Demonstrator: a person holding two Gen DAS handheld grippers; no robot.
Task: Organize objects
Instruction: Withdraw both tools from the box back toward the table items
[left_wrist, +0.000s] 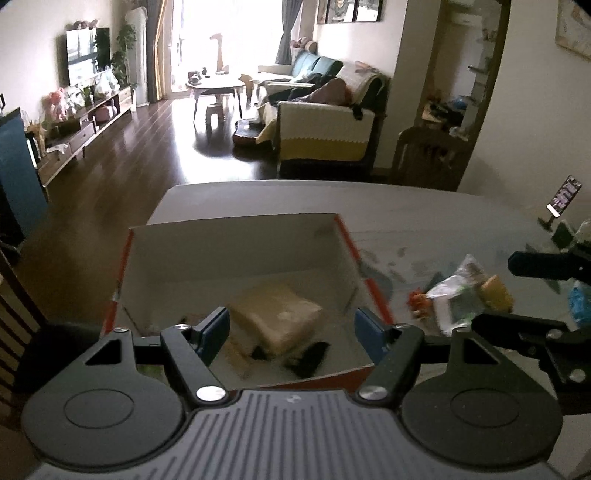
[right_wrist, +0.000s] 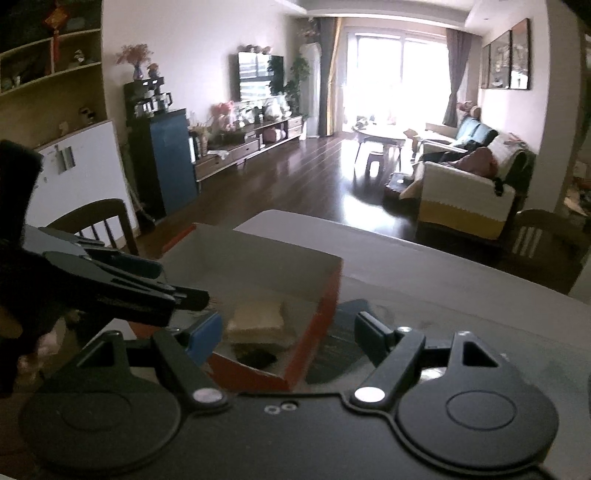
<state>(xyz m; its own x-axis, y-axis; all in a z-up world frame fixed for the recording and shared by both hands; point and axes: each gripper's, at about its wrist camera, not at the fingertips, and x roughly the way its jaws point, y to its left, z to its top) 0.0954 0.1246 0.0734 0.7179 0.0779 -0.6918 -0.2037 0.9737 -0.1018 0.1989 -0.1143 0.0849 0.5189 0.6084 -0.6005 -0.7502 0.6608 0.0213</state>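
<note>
The left tool (left_wrist: 291, 332) hangs over the near end of an open cardboard box (left_wrist: 236, 254) with red outer walls and a pale inside. Its 2 blue fingers (left_wrist: 214, 330) are spread wide with nothing between them, and each sits close to a side wall of the box, one near the left wall, the other near the right rim. Inside the box a tan block (left_wrist: 275, 319) lies flat toward the near right part of the floor, with a dark item (left_wrist: 310, 356) just beside its near edge; blur hides what that item is. The far half of the box floor is bare.

The box stands on a grey bench (left_wrist: 424, 206), near the bench's left edge, its far wall well short of the far edge. To the right of the box, apart from its red wall, lies a loose cluster: a white and green packet (left_wrist: 456, 295), a yellow-brown block (left_wrist: 496, 291) and a small orange thing (left_wrist: 419, 301). The bench beyond the cluster is open up to a phone on a stand (left_wrist: 563, 197) near the far right.

From the right wrist view, the right tool (right_wrist: 290, 334) is also wide open and holds nothing. Its left finger (right_wrist: 205, 332) sits over the inside of the box (right_wrist: 325, 295) and its right finger sits over bare bench (right_wrist: 461, 295), so the red right wall lies between them. The left tool (right_wrist: 147, 284) crosses the box from the left. The same tan block (right_wrist: 258, 317) shows just inside that wall.
</note>
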